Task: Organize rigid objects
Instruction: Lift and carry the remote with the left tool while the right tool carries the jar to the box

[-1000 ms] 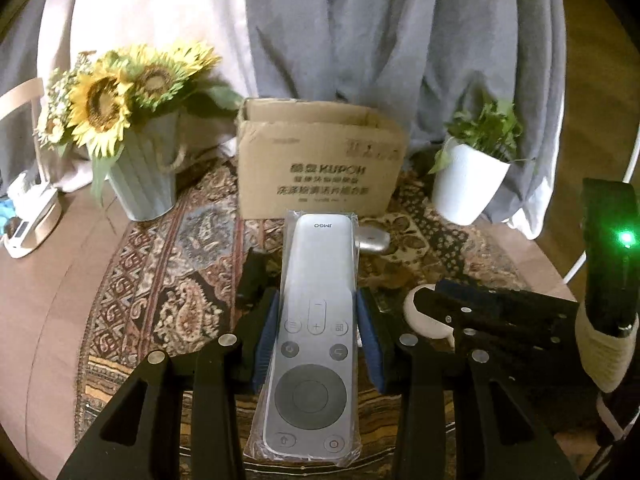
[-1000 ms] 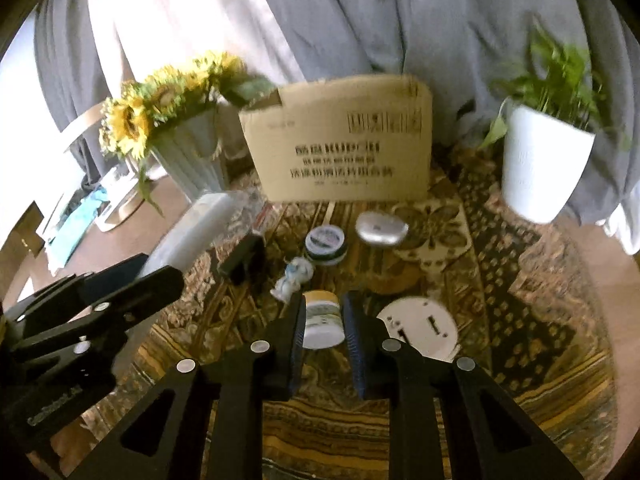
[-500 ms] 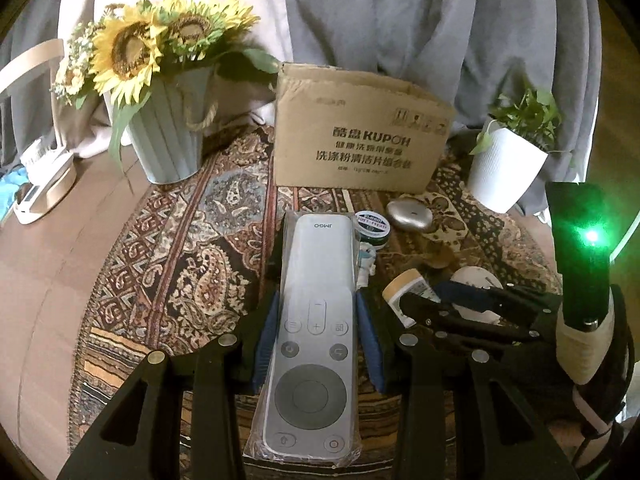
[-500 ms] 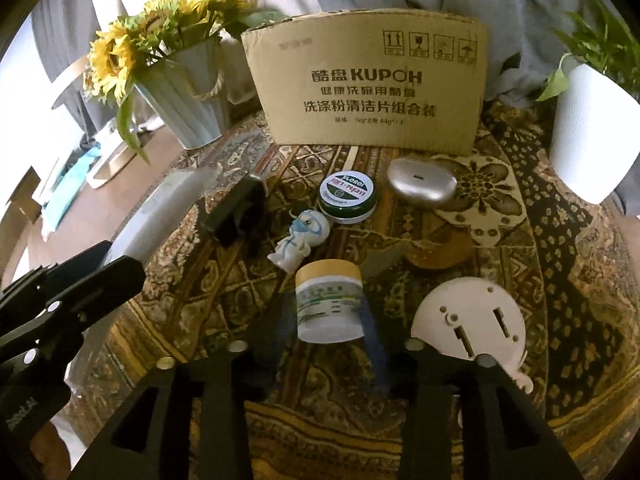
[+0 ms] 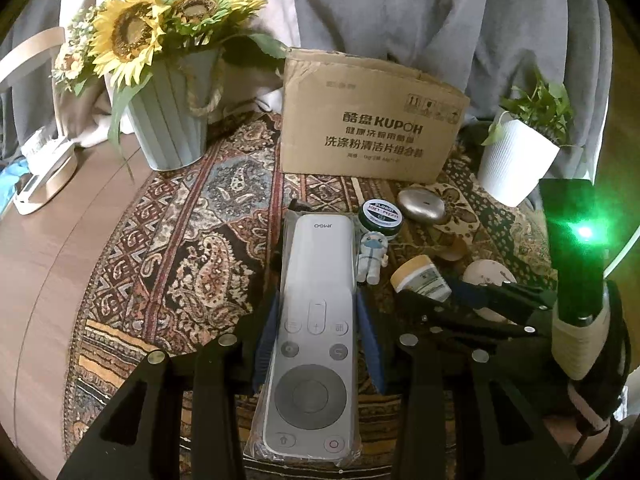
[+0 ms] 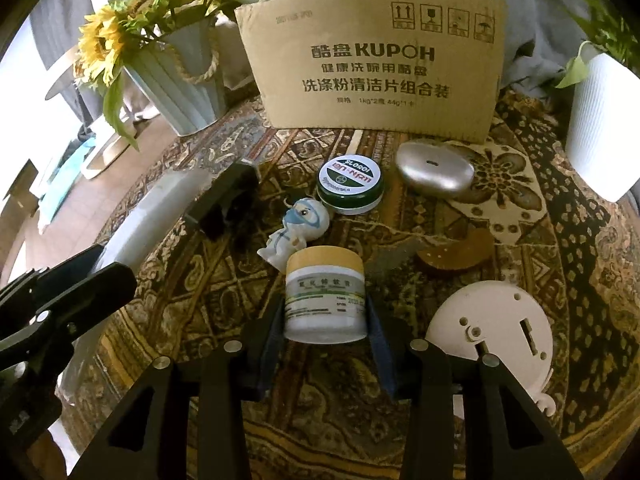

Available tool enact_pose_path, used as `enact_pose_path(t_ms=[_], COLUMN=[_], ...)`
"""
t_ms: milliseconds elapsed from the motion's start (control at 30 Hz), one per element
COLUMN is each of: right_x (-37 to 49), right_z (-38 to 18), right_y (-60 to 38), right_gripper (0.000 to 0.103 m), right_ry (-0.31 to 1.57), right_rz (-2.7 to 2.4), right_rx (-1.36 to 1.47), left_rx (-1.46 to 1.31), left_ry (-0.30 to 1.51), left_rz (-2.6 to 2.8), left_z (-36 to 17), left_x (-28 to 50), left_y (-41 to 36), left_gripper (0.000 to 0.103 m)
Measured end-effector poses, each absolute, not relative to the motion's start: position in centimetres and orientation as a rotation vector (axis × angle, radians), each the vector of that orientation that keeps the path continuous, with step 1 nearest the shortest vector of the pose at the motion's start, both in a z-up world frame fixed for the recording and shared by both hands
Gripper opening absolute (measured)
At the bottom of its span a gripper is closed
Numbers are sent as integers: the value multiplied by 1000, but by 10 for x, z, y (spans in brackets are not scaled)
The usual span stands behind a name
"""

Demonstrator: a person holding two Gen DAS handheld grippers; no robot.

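**A:** ok so where are we in this tidy-up? Looks like both hands are loaded. The left claw point(image 5: 316, 344) is clamped on the grey remote point(image 5: 316, 320), which is wrapped in clear plastic and sticks out forward between the blue pads point(image 5: 266, 336). The right claw point(image 6: 326, 332) has its pads against both sides of the small white jar point(image 6: 325, 298) with the tan lid, so I'd call that gripped too, though I can't tell if the jar is lifted or sitting on the patterned cloth point(image 6: 520, 216).

**B:** Agreed. My guess is this is the carry step, and the cardboard box point(image 6: 372, 64) at the back of the desk point(image 5: 48, 272) is the obvious drop spot. The box mouth isn't visible from either view, only its printed front, so the next move probably needs both claws raised clear of that front wall before letting go. The remote is long, so it'd want to go in end first or tilted.

**A:** Count of loose stuff?

**B:** One remote, one white jar, one green tin point(image 6: 351, 186), one little masked figurine point(image 6: 298, 228) lying just beside the jar, one silver pebble-shaped thing point(image 6: 435, 176), one brown half-disc point(image 6: 456, 256), one round white plastic plate point(image 6: 492, 328), one black object point(image 6: 224, 200) I can't identify. Eight pieces, two in hand.

**A:** Plus the decor: one sunflower pot point(image 5: 172, 120), one white plant pot point(image 5: 516, 160).
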State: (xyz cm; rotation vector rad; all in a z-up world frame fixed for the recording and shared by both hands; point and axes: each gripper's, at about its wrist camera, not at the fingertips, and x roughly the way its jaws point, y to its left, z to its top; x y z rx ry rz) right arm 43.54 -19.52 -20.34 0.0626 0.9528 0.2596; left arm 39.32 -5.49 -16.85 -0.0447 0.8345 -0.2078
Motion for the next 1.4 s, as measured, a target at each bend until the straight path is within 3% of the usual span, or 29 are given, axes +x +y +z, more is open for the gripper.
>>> enact_pose_path(t_ms=[733, 1400], right_x=[403, 427], right_z=[-108, -36], right_y=[-218, -232], right_gripper=[42, 42], right_ry=[738, 568], right_rz=[190, 159], right_rx=[100, 106], left_rx=[-20, 12], left_ry=[676, 560], left_rz=[-287, -385], left_z=[-95, -30], left_x=[395, 446], left_y=[-68, -82], left_gripper=[38, 38])
